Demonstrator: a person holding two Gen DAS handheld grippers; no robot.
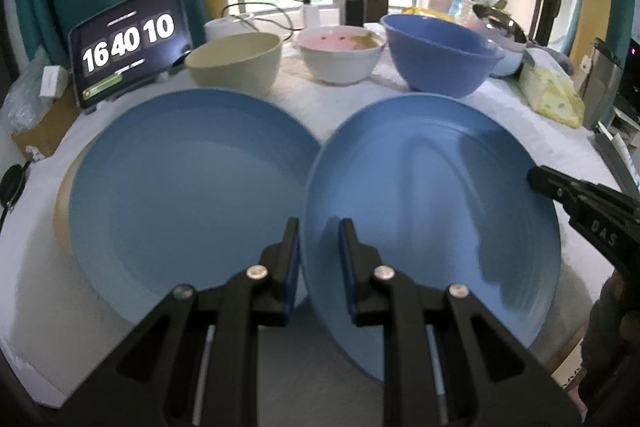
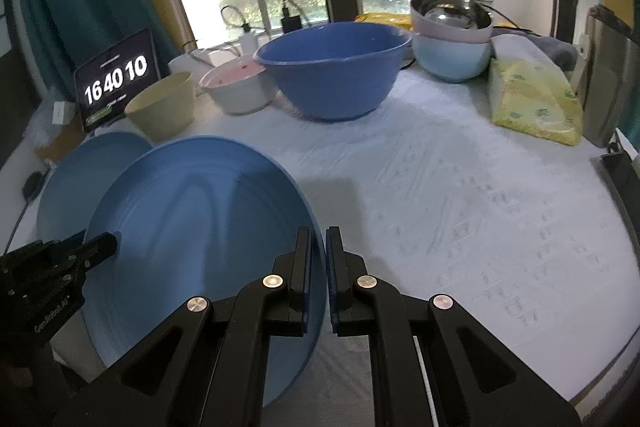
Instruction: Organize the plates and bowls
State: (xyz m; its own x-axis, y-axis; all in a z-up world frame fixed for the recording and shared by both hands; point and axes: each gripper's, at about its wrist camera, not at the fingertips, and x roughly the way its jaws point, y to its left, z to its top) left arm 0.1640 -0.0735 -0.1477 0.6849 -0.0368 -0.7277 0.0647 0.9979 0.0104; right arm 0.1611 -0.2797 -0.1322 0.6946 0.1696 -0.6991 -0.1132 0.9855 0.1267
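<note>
A blue plate point(image 1: 432, 195) point(image 2: 192, 227) stands tilted on edge above the white tablecloth, held from both sides. My left gripper point(image 1: 319, 255) is shut on its near left rim, and its tip point(image 2: 108, 245) shows in the right wrist view. My right gripper point(image 2: 320, 267) is shut on the plate's opposite rim; its fingertip point(image 1: 536, 179) shows at the plate's right edge. A second blue plate point(image 1: 188, 179) point(image 2: 80, 171) lies flat to the left on a beige plate point(image 1: 62, 211). Behind stand a beige bowl point(image 1: 236, 63), a white bowl point(image 1: 340, 55) and a large blue bowl point(image 1: 440, 55).
A tablet point(image 1: 128, 43) showing a clock leans at the back left. Stacked bowls point(image 2: 452, 63) with a steel one on top and a yellow tissue pack point(image 2: 532, 103) sit at the back right. Chargers and cables lie by the window. The tablecloth point(image 2: 460, 207) spreads to the right.
</note>
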